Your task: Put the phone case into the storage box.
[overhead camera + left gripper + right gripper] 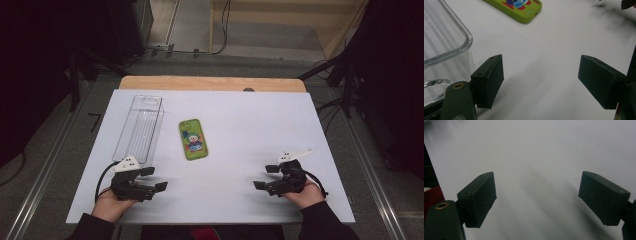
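Both the left gripper (154,179) and right gripper (266,176) rest wide apart, empty. The phone (193,139) lies flat beside the clear container (139,128). A sound pick-up calls for clamping its long edges squarely.

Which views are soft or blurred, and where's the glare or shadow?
High view: dim surroundings, evenly lit white table, phone readable but soft. Left gripper view: sharp near the open left tongs, bright highlights on the clear box rim, blur toward the top right corner. Right gripper view: open right tongs fairly crisp, table behind smeared with streaky grey shadows.
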### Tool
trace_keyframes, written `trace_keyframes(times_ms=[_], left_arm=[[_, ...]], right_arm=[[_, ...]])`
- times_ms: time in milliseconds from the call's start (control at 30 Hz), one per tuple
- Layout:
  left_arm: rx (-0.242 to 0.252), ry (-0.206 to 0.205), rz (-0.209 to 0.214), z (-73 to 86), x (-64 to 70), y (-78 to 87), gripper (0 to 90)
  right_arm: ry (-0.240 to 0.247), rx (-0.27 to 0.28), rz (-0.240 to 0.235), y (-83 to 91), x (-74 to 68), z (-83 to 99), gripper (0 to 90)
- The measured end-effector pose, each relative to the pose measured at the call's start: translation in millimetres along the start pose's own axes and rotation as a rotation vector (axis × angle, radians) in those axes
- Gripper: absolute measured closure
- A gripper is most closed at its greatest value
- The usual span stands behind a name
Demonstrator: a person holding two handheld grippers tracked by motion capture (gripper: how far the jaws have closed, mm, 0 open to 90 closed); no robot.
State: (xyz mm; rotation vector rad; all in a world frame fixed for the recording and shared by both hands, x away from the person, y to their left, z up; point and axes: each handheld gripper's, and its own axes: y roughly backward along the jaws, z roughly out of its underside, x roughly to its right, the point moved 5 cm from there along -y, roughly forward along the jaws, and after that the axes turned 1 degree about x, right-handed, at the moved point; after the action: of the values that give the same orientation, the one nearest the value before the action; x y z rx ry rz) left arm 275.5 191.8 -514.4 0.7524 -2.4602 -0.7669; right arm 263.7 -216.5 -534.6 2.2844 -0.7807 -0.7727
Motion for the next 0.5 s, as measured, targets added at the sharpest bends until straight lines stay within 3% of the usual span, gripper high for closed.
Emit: trace_keyframes(times_ms=[500], left_arm=[[0.005,0.003,0.001,-0.2,0.2,0.5,21.0]], right_arm=[[0.003,-0.002,-0.006,-2.0,-1.4,-1.5,12.9]])
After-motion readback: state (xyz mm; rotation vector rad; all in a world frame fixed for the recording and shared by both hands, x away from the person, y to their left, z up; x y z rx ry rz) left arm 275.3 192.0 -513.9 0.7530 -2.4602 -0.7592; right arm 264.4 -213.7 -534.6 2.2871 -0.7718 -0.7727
